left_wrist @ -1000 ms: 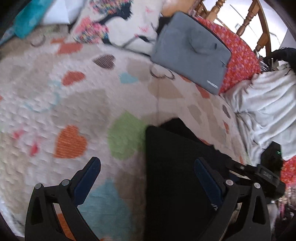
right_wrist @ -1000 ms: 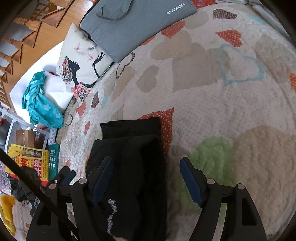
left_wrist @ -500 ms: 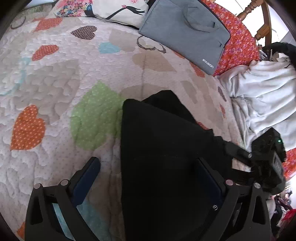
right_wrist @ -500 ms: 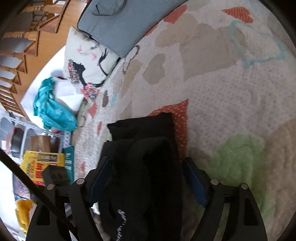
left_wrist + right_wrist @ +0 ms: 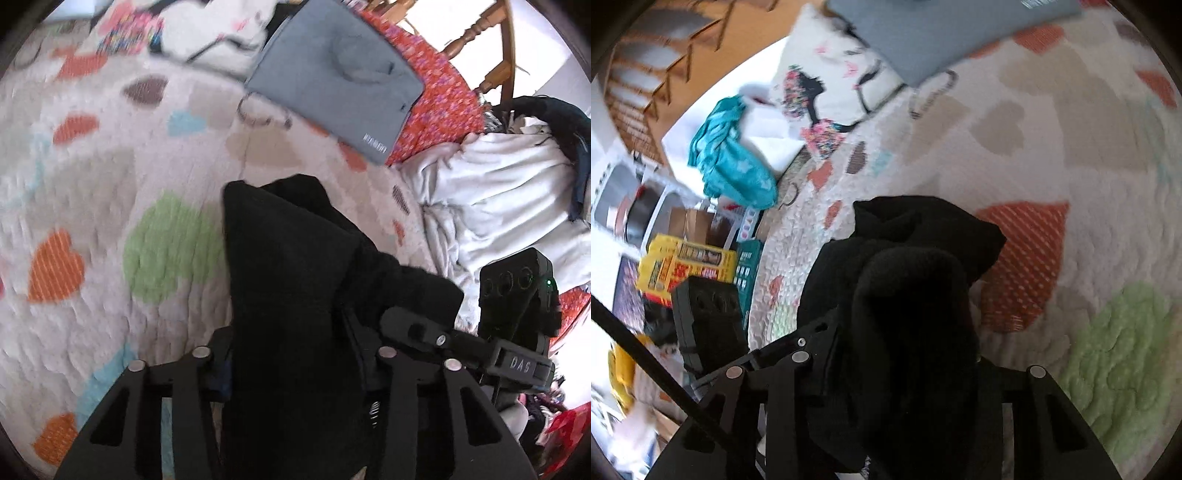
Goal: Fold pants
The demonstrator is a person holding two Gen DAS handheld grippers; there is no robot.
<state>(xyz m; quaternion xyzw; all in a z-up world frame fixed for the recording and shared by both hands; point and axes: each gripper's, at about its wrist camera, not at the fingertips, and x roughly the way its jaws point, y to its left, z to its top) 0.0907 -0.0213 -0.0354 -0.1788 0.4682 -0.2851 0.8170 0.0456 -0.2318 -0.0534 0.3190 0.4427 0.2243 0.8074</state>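
Observation:
Black folded pants [image 5: 280, 258] lie bunched on a heart-patterned quilt [image 5: 92, 184]. My left gripper [image 5: 295, 354] has its jaws closing on the near end of the pants, and the cloth fills the gap and hides the pads. In the right wrist view the same pants [image 5: 923, 236] rise in a hump between the jaws of my right gripper [image 5: 905, 354], which are also closing on the cloth. The far fold of the pants rests on the quilt [image 5: 1071, 147]. The right gripper's body [image 5: 517, 295] sits close beside the left one.
A grey bag [image 5: 332, 70] and a printed pillow [image 5: 831, 85] lie at the quilt's far edge. A pile of white bedding [image 5: 498, 192] is to the right, a wooden chair [image 5: 491, 48] behind it. Teal cloth [image 5: 731, 162] and yellow boxes [image 5: 687, 266] sit off the quilt.
Both grippers went from wide open around the pants to closed in on the cloth. The pants now bunch up and lift at the near end. Both views tilted up slightly.

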